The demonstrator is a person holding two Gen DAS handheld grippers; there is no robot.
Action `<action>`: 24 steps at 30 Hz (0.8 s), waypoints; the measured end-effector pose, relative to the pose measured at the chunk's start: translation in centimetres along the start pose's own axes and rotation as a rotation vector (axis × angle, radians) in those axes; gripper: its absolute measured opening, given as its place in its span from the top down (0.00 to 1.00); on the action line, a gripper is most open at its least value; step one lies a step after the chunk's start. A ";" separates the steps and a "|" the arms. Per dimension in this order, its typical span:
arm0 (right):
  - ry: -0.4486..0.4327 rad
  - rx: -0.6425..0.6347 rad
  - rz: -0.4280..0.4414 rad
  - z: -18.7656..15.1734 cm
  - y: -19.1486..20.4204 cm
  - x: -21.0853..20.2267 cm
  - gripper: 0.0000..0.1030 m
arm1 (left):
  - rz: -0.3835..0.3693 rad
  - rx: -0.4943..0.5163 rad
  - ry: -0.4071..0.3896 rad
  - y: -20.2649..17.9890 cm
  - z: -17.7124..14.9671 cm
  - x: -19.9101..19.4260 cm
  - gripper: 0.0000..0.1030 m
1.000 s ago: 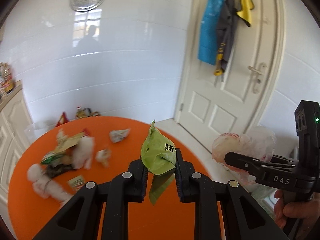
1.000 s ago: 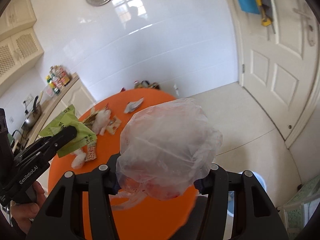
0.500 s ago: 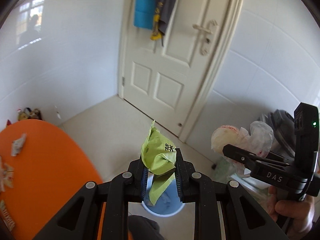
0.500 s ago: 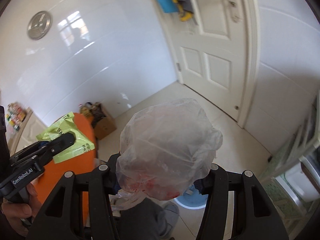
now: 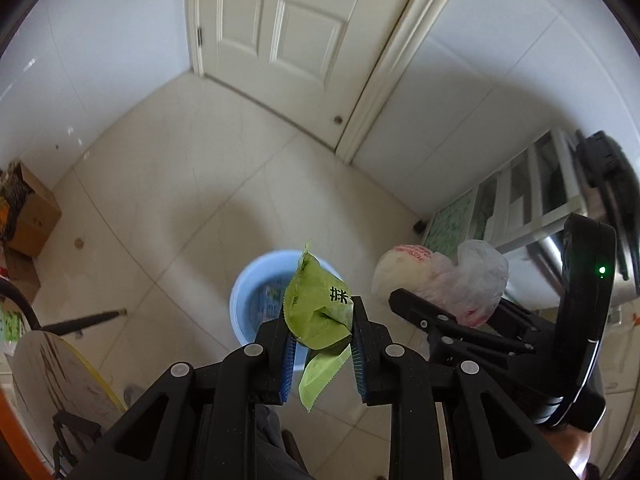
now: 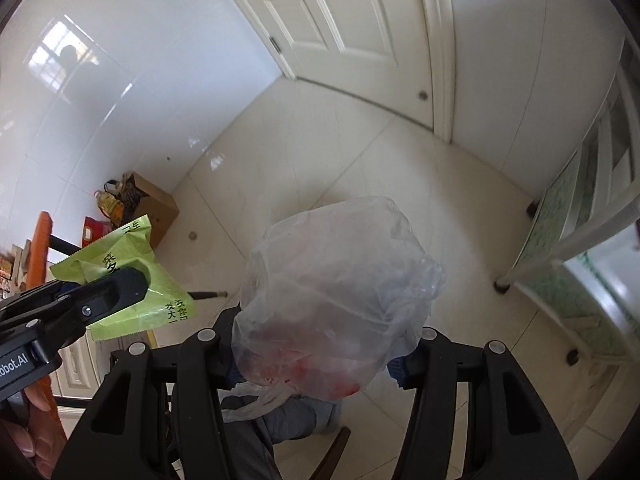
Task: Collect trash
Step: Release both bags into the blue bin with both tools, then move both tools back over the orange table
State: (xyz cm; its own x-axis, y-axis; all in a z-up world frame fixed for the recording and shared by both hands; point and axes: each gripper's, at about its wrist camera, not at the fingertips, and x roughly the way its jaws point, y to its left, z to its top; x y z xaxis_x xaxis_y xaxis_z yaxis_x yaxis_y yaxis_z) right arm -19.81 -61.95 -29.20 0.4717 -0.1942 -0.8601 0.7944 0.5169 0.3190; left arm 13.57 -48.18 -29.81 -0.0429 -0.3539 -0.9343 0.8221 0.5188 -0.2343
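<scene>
My left gripper hangs above a light blue bin on the floor, with a crumpled green wrapper between its blue pads. The jaws are opening slightly, but the pads still touch the wrapper. To its right my right gripper is shut on a clear plastic bag with red and white scraps inside. In the right wrist view the bag fills the space between the right gripper's fingers and hides the floor below. The left gripper and green wrapper show at the left.
A white door closes the far corner. A cardboard box sits by the left wall, a white rack stands at the right. A dark rod lies on the tiles. The orange table's edge is at left; a person's leg is below.
Both grippers swung away from the orange table and tipped down toward the floor. The blue bin came into view and now lies under the left gripper. Both loads stayed held.
</scene>
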 end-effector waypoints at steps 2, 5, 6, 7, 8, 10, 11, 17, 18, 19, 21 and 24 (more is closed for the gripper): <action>0.031 0.018 0.004 -0.1 -0.5 1.7 0.47 | 0.012 -0.014 0.040 1.2 1.8 1.8 0.75; 0.057 0.035 0.015 0.2 -0.6 3.2 0.45 | 0.029 -0.035 0.093 2.5 5.2 3.7 0.45; 0.060 0.038 0.020 0.5 -0.6 3.6 0.43 | 0.042 -0.044 0.092 3.0 5.7 3.8 0.35; 0.064 0.041 0.025 0.6 -0.6 3.9 0.39 | 0.055 -0.048 0.090 2.9 6.0 3.9 0.32; 0.067 0.042 0.029 0.8 -0.5 4.1 0.37 | 0.065 -0.057 0.087 3.2 6.3 3.8 0.28; 0.063 0.047 0.025 1.1 -0.6 4.6 0.21 | 0.082 -0.069 0.084 2.9 6.8 3.7 0.25; 0.058 0.052 0.022 1.2 -0.6 4.6 0.16 | 0.092 -0.072 0.080 2.8 6.8 3.3 0.23; 0.025 0.079 -0.006 1.3 -0.6 3.8 0.00 | 0.157 -0.062 -0.006 0.7 4.4 0.4 0.15; 0.018 0.079 -0.015 1.2 -0.5 3.5 0.00 | 0.158 -0.060 -0.019 0.5 4.2 -0.2 0.15; 0.014 0.076 -0.021 1.2 -0.4 3.3 0.00 | 0.161 -0.058 -0.029 0.3 3.7 -1.0 0.14; 0.002 0.066 -0.030 1.1 0.0 2.7 0.00 | 0.174 -0.049 -0.049 -0.6 2.3 -2.1 0.14; -0.016 0.053 -0.038 0.9 0.9 1.4 0.00 | 0.174 -0.051 -0.071 -1.7 0.6 -3.3 0.14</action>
State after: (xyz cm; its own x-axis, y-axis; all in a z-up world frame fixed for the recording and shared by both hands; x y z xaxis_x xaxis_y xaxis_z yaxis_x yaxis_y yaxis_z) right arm -18.12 -62.47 -29.74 0.4468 -0.2267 -0.8654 0.8306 0.4646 0.3071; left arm 12.70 -48.32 -26.16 0.1385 -0.3083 -0.9411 0.7835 0.6154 -0.0863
